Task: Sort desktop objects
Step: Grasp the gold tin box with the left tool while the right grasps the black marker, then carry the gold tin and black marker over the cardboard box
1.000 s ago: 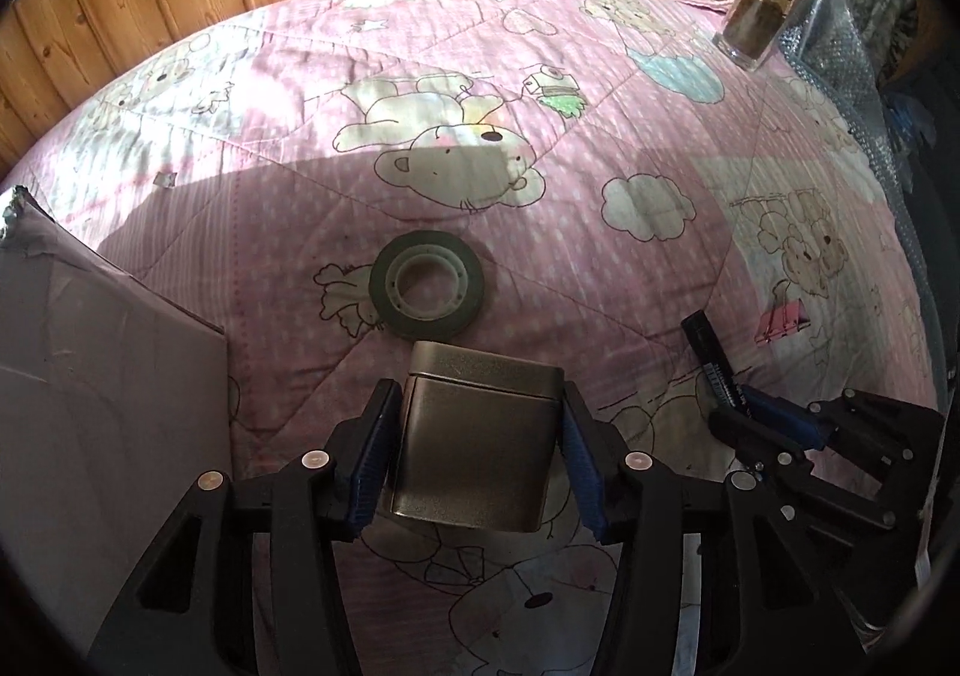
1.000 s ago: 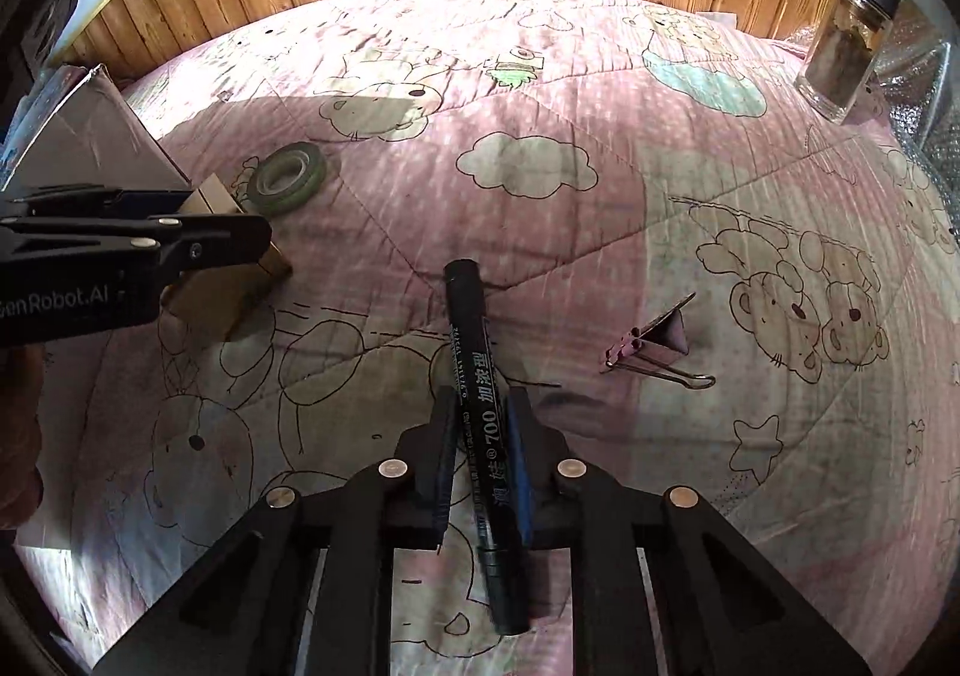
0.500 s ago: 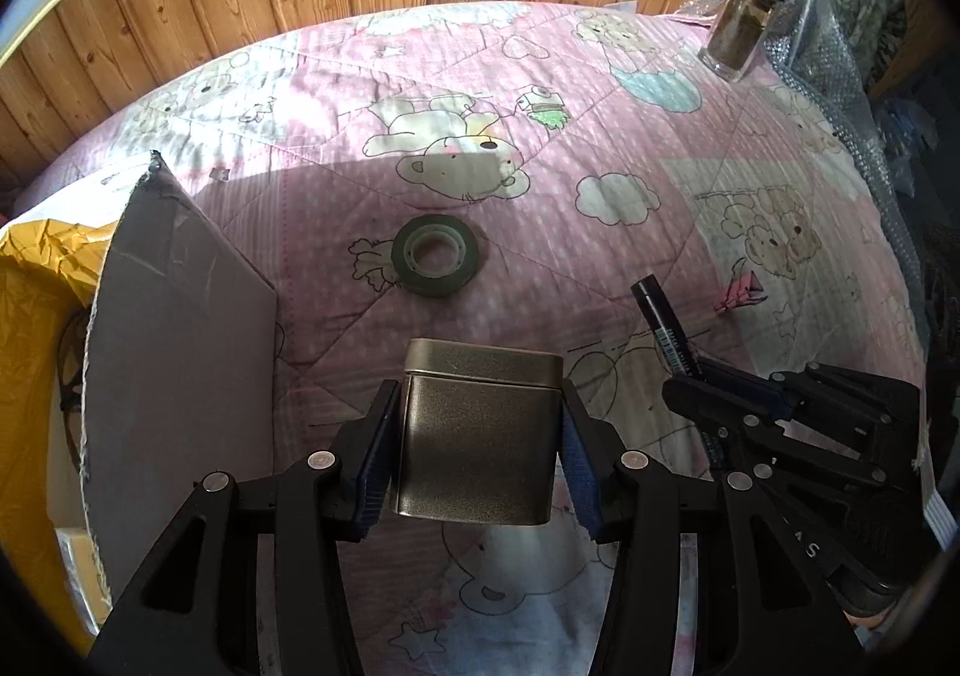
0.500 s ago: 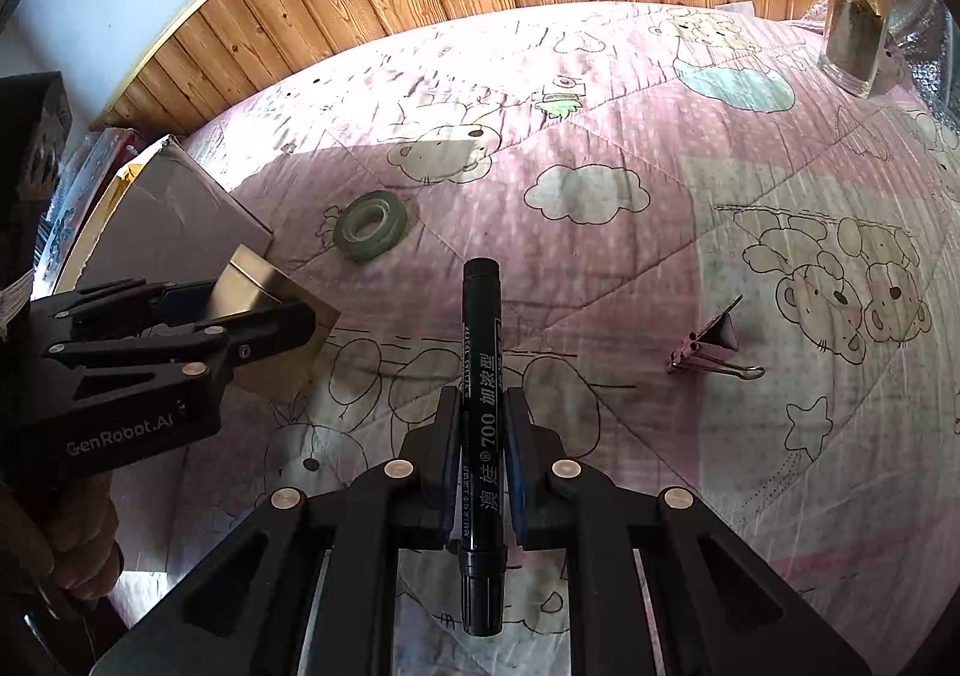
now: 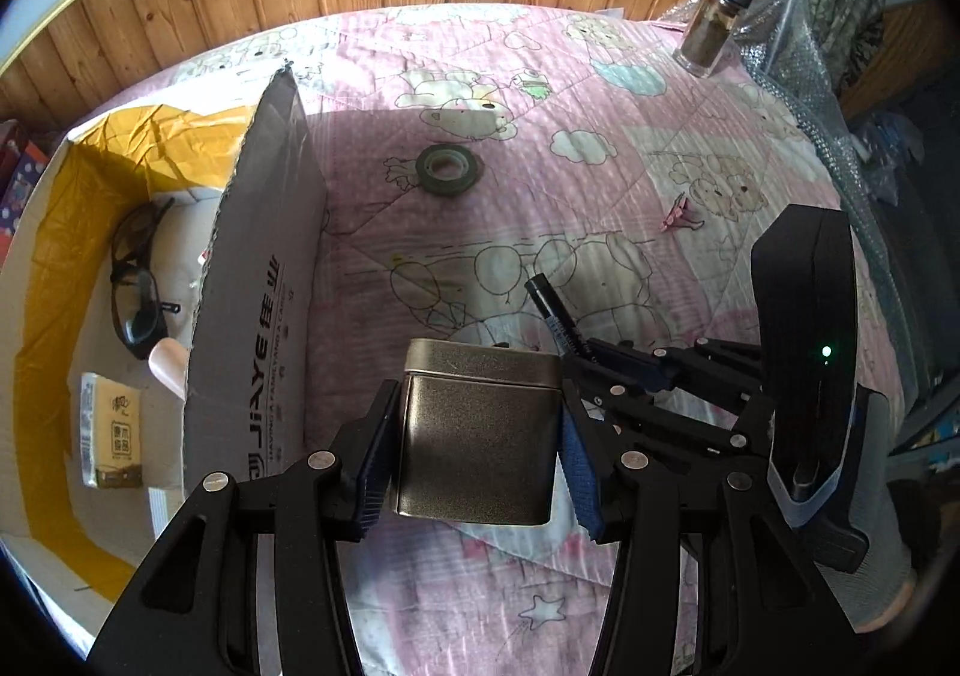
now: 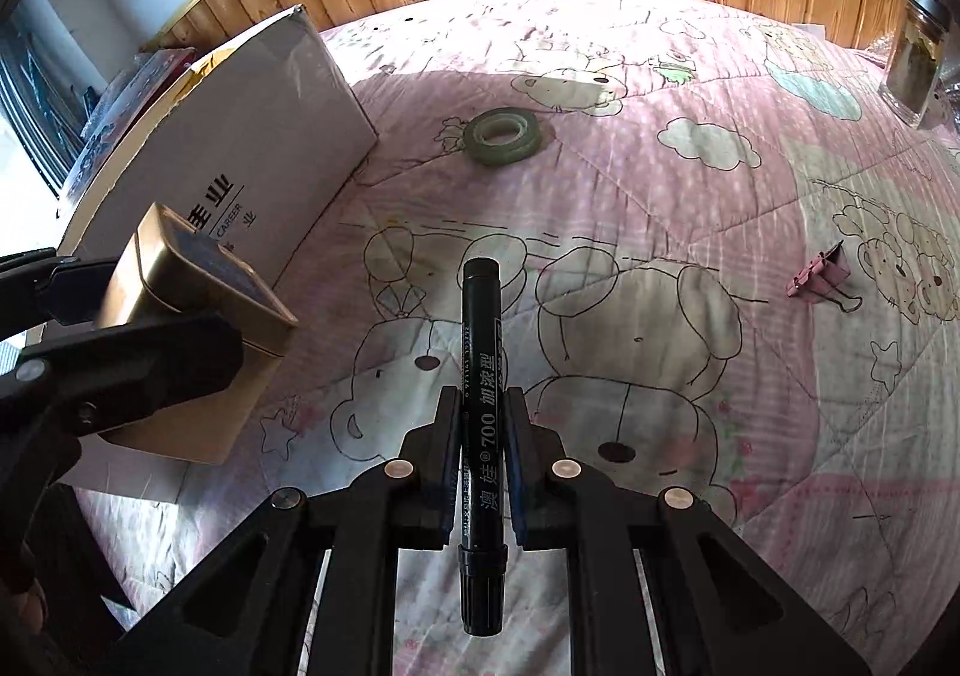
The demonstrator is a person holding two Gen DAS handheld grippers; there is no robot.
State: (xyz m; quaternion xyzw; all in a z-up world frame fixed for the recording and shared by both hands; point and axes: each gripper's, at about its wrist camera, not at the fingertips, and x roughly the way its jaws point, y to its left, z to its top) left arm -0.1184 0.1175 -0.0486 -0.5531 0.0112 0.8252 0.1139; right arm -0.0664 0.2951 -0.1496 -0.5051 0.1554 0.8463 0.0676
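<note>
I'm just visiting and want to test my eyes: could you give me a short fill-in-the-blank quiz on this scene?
1. The left gripper is shut on a metal ____.
2. The right gripper clamps a black ____.
3. The roll of tape lies flat on the pink ____.
4. A pair of ____ lies inside the cardboard box.

Missing words: tin; marker; quilt; glasses

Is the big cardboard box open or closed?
Open. The cardboard box has its flap up, and glasses and a small packet show inside.
</note>
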